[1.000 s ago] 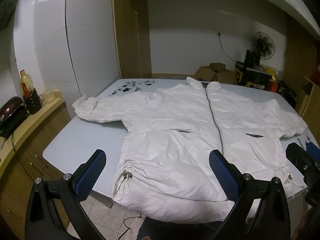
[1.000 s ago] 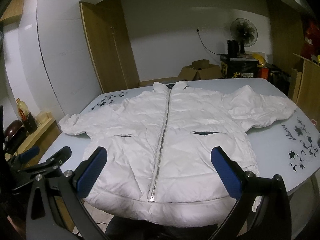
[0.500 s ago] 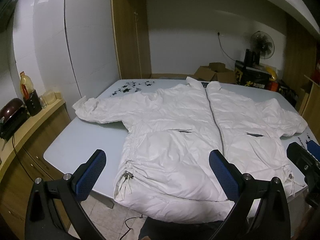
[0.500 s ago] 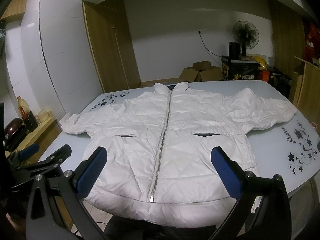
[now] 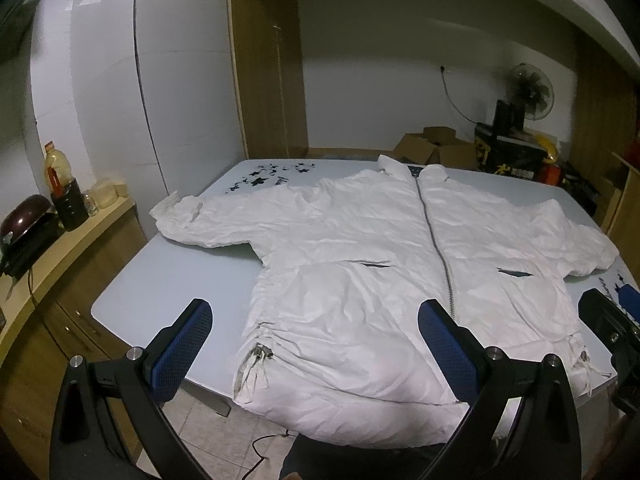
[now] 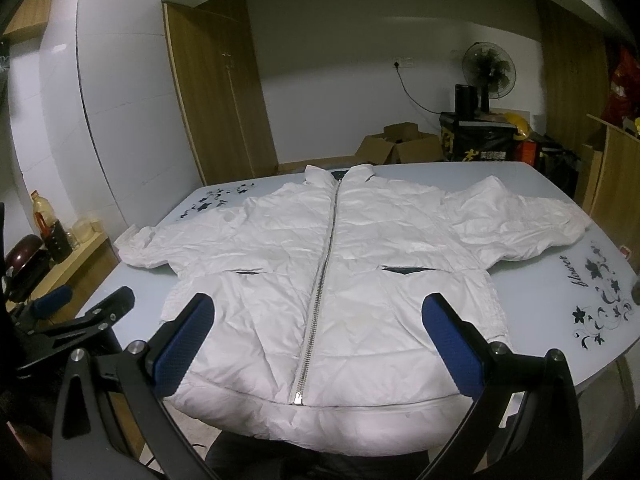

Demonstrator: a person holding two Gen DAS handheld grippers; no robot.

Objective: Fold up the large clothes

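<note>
A large white zipped jacket (image 5: 360, 248) lies face up and spread flat on a pale blue table (image 5: 188, 272), collar at the far side, sleeves out to both sides, hem hanging over the near edge. It also shows in the right wrist view (image 6: 332, 272). My left gripper (image 5: 316, 344) is open and empty, held above the jacket's near left hem. My right gripper (image 6: 320, 344) is open and empty, above the hem at the zipper's lower end. The left gripper shows at the lower left of the right wrist view (image 6: 80, 316).
A wooden counter (image 5: 60, 248) with a bottle (image 5: 58, 172) and a pot stands left of the table. Cardboard boxes (image 6: 400, 148), a black crate and a fan (image 6: 488, 68) stand behind it. A wooden cabinet (image 6: 612, 184) is at the right. The table (image 6: 560, 292) has black flower prints.
Both views have shifted slightly, so the jacket appears a little nearer and lower. The jacket has not moved and both grippers stay open.
</note>
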